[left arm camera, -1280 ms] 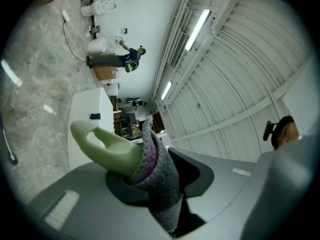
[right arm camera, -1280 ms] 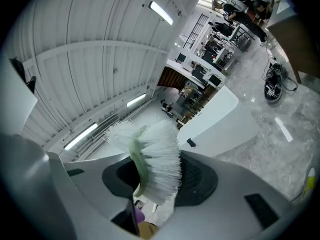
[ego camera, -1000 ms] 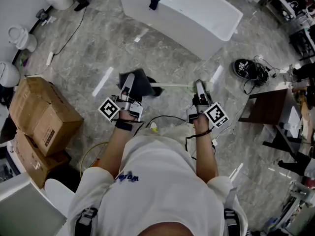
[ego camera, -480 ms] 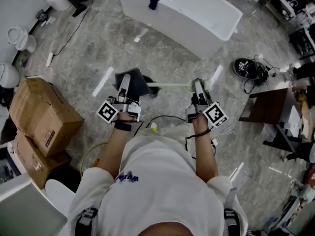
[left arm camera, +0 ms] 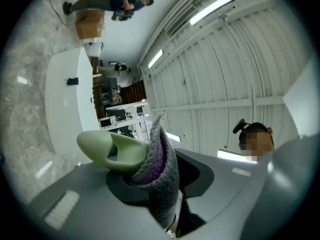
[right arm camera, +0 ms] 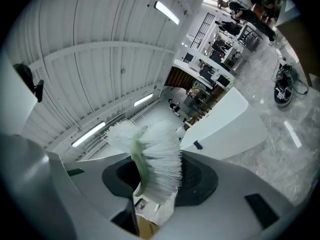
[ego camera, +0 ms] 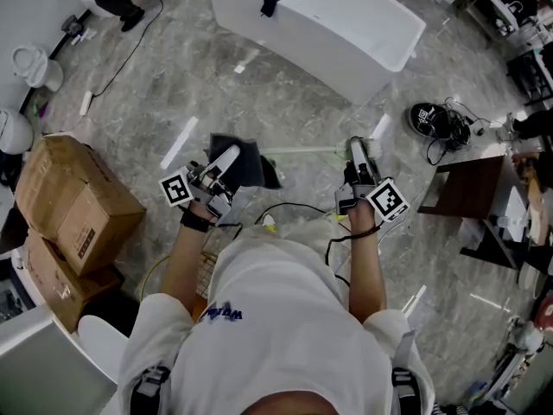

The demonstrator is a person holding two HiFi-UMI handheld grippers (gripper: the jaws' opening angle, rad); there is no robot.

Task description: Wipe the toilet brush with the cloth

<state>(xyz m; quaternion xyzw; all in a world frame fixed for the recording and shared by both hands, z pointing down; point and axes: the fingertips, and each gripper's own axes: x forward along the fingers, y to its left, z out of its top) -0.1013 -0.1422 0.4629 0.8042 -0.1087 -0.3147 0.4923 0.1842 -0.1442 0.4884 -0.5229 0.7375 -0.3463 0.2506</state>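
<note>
Left gripper view shows the left gripper [left arm camera: 150, 194] with its jaws closed on a grey and purple cloth [left arm camera: 160, 154], folded round the pale green handle [left arm camera: 102, 146] of the toilet brush, whose rounded end sticks out toward 10 o'clock. Right gripper view shows the right gripper [right arm camera: 155, 186] with its jaws clamped on the brush's head, white bristles [right arm camera: 162, 159] fanning out toward 12 o'clock beside a green spine. Only the head view shows the whole brush: it is held level above the floor, its handle running from the cloth at 9 o'clock to the right gripper at 3 o'clock. A white tub [ego camera: 346, 24] stands at 12 o'clock, and cardboard boxes [ego camera: 78, 206] at 9 o'clock. Blue print on the person's white shirt [ego camera: 285, 318] is too blurred to read.
</note>
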